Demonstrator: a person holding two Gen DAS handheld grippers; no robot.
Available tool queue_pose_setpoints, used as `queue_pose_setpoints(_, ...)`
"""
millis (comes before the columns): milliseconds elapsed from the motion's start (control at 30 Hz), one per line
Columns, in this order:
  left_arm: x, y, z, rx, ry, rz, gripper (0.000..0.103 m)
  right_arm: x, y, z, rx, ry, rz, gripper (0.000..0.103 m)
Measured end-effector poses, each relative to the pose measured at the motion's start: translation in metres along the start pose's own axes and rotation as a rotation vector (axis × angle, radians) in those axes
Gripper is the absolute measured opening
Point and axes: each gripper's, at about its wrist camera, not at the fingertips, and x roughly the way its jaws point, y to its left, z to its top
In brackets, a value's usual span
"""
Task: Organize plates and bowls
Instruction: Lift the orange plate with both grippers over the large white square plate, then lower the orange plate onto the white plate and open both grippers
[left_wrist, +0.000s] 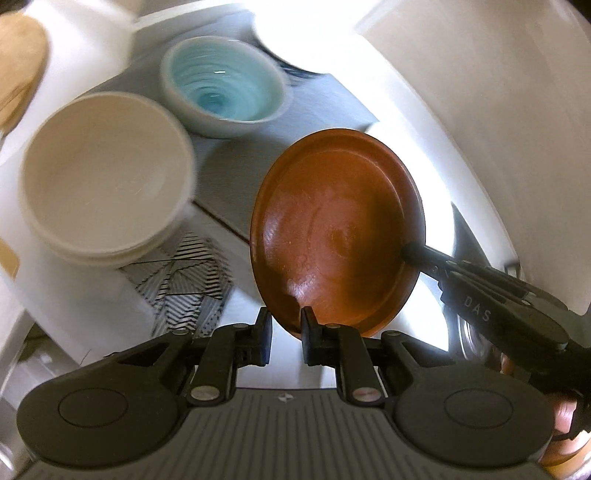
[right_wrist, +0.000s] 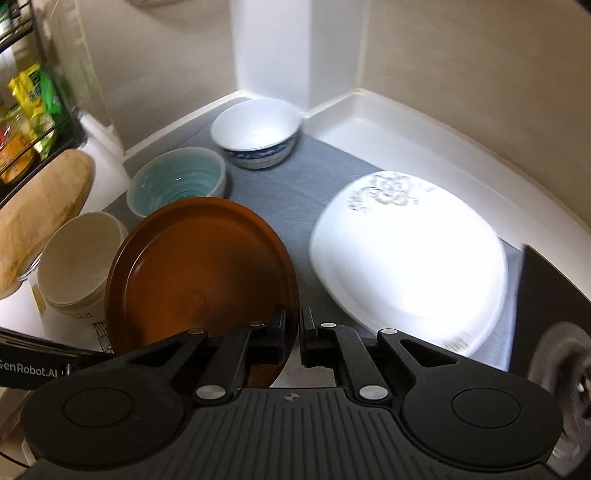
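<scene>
A brown plate (left_wrist: 336, 229) is held tilted above the counter; it also shows in the right wrist view (right_wrist: 199, 269). My left gripper (left_wrist: 286, 321) is shut on the plate's near rim. My right gripper (right_wrist: 293, 325) is shut on the plate's right rim, and its finger shows in the left wrist view (left_wrist: 417, 253). A stack of white plates (right_wrist: 406, 258) with a floral print lies on the grey mat (right_wrist: 295, 192) to the right. A cream bowl stack (right_wrist: 77, 266), a teal bowl (right_wrist: 177, 181) and a blue-patterned white bowl (right_wrist: 256, 133) stand at the left and back.
A wooden board (right_wrist: 40, 218) leans at the left beside a wire rack (right_wrist: 26, 96) of packets. A white wall corner (right_wrist: 295, 48) and raised counter ledge (right_wrist: 406, 129) bound the back. A dark object (right_wrist: 546, 295) sits at the right edge.
</scene>
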Motion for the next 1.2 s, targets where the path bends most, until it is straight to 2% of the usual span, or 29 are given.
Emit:
queue_pose_setpoints(200, 0.011, -0.037, -0.004, 0.164, 0.071, -0.037, 0.017, -0.024, -0.021, -0.028, 0.115, -0.004, -0.078, 0.008)
queue_pose_setpoints(533, 0.047, -0.078, -0.034, 0.360, 0.220, -0.052, 0.017, -0.039, -0.056, -0.097, 0.300, 0.076, -0.164, 0.009)
queue_pose_setpoints(733, 0.062, -0.087, -0.045, 0.397, 0.256, -0.041, 0.017, -0.037, -0.061, -0.120, 0.346, 0.099, -0.169, 0.009)
queue_pose_setpoints(1033, 0.070, -0.089, -0.049, 0.401, 0.278, -0.022, 0.017, -0.033, -0.069, -0.126, 0.376, 0.123, -0.155, 0.009)
queue_pose_setpoints(1167, 0.069, -0.093, -0.049, 0.408, 0.251, 0.005, 0.019, -0.029, -0.073, -0.126, 0.394, 0.145, -0.146, 0.011)
queue_pose_setpoints(1200, 0.066, -0.093, -0.049, 0.413, 0.234, 0.008, 0.023, -0.030, -0.074, -0.125, 0.401, 0.145, -0.148, 0.015)
